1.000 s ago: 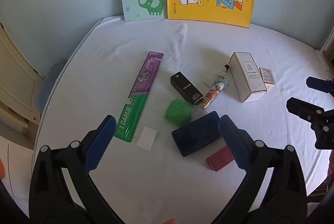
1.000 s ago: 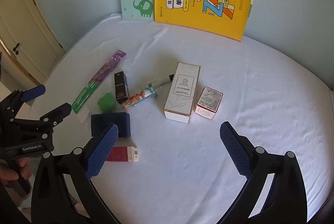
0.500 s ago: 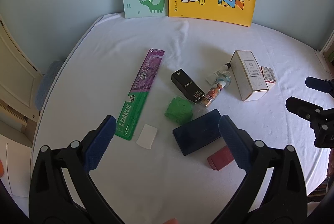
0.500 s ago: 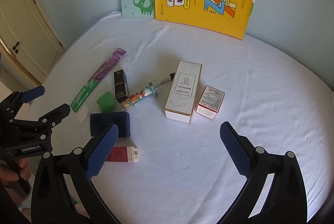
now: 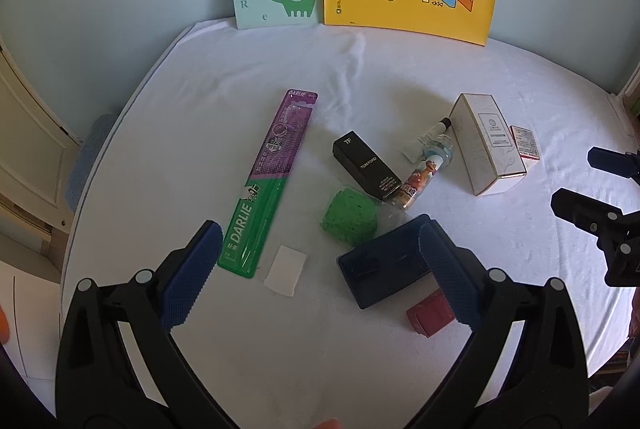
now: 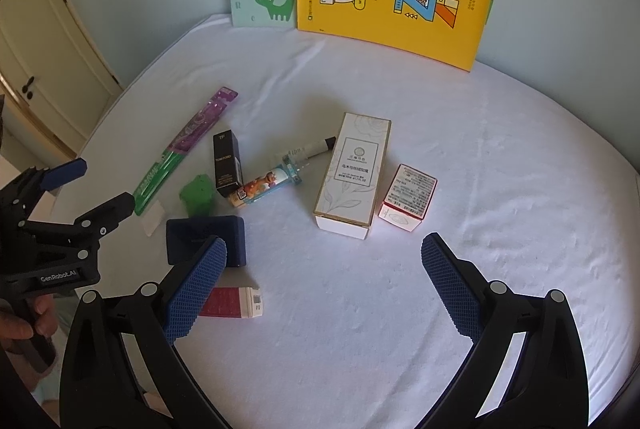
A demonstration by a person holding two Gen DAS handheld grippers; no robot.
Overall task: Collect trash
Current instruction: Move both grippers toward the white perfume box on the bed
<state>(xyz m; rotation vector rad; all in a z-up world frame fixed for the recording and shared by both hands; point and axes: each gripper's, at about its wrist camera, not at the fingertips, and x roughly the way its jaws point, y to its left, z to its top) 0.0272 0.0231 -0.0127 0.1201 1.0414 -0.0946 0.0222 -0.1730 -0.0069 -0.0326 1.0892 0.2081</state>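
The trash lies in a bunch in the middle of the bed (image 5: pixel 400 77): toothbrush pack (image 5: pixel 272 177) at 9 o'clock, black box (image 5: pixel 366 165), green lump (image 5: pixel 350 215), blue case (image 5: pixel 384 265) and red box (image 5: pixel 430 313) at 6, small tubes (image 5: pixel 426 165), white box (image 6: pixel 352 173) at 3. Nothing looks picked up yet, and no bin shows. The left gripper (image 5: pixel 318 273) and right gripper (image 6: pixel 324 285) hang above it, jaws wide apart and empty. All of it is left to collect.
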